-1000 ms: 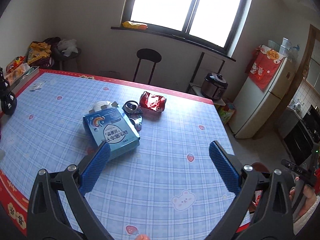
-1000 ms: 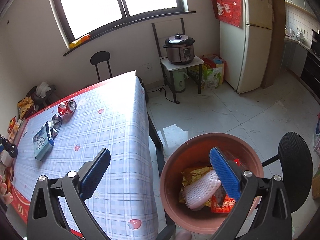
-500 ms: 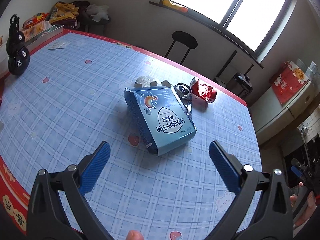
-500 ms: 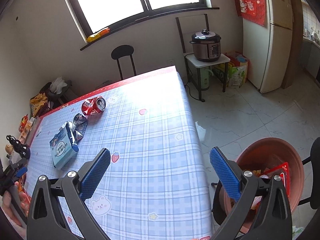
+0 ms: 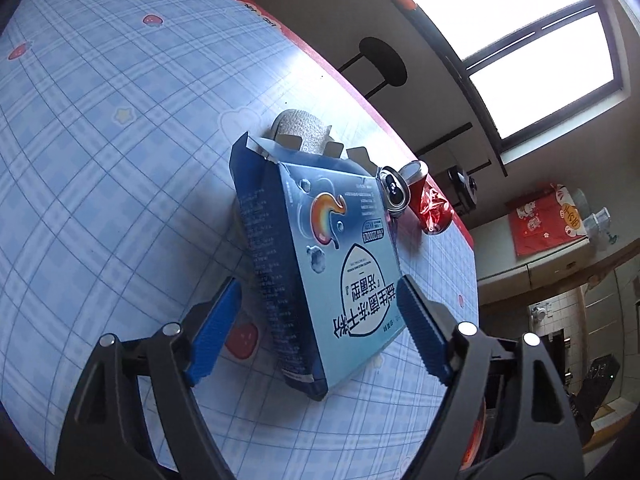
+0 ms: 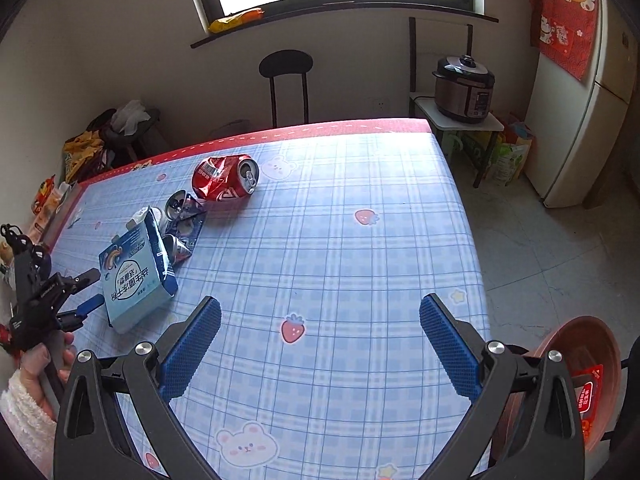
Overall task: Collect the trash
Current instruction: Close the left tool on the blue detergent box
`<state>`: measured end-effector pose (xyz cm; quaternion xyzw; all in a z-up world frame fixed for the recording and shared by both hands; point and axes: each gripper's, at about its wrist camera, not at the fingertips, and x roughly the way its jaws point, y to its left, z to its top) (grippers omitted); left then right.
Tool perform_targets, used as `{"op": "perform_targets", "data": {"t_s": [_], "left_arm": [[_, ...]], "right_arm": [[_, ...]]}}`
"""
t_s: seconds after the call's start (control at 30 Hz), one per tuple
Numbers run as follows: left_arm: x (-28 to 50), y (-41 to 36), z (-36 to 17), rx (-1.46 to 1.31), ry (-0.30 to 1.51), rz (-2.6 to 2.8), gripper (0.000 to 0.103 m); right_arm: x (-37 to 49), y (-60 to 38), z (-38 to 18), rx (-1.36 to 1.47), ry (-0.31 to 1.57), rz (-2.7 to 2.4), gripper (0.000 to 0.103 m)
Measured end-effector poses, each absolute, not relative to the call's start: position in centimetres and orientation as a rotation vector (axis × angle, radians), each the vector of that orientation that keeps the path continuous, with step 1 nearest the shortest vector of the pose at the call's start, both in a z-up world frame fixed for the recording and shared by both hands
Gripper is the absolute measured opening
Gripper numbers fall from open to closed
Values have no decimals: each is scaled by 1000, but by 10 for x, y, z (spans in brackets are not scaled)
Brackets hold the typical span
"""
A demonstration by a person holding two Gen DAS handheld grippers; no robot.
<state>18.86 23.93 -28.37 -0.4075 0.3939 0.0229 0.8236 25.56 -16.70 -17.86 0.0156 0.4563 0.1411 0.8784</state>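
Note:
A light blue cardboard box (image 5: pixel 332 256) with torn-open flaps lies on the blue checked tablecloth (image 5: pixel 100 120). My left gripper (image 5: pixel 318 284) straddles its near end with the jaws closing; the left pad (image 5: pixel 212 332) is still clear of the box. Behind the box are a flattened silver-blue can (image 5: pixel 394 190), a crushed red can (image 5: pixel 434 208) and a pale foam piece (image 5: pixel 300 128). In the right wrist view the box (image 6: pixel 136 280), the red can (image 6: pixel 224 182) and the left gripper (image 6: pixel 96 288) sit at the left. My right gripper (image 6: pixel 320 302) hovers open over bare cloth.
A brown round bin (image 6: pixel 576 344) holding a red wrapper stands on the floor off the table's right edge. A black chair (image 6: pixel 286 64), a rice cooker (image 6: pixel 464 80) and a fridge (image 6: pixel 580 120) line the far wall. A hand (image 6: pixel 44 360) holds the left gripper.
The left gripper came down and rolled onto the blue box, its jaws narrowing around it. The right gripper swung from above the bin to over the table.

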Motion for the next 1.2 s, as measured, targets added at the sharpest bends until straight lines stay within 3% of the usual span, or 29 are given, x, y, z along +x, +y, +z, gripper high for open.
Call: {"op": "perform_targets", "data": {"t_s": [0.3,0.43,0.6,0.73,0.83,0.87,0.93,1.07,1.13,1.2], "left_arm": [[207,241,-302,-896,840,-3,79],[214,235,-303,-828,840,-29,73],[216,228,-302,-789,821,-59,81],[223,220,-299,-767,833,-46,81],[228,220,-300,-793,863,-44,67],[230,220,-304,-838,888,-67,56],[233,216,-304,-835,909,-72,58],[241,197,-297,-742,909,-72,74],[247,190,-299,-738,933,-85,55],[249,187,-300,-769,926,-97,52]], "right_arm": [[268,-143,-193,7,990,328,97],[272,-142,-200,13,1008,321,97],[276,-140,-209,-3,1029,326,97],[282,-134,-215,-24,1044,331,97],[287,-128,-217,-14,1048,340,97],[288,-125,-217,-8,1048,346,97],[288,-119,-217,-5,1044,358,97],[289,-113,-220,-24,1050,373,97],[289,-113,-221,-28,1054,374,97],[288,-115,-221,-24,1059,371,97]]}}
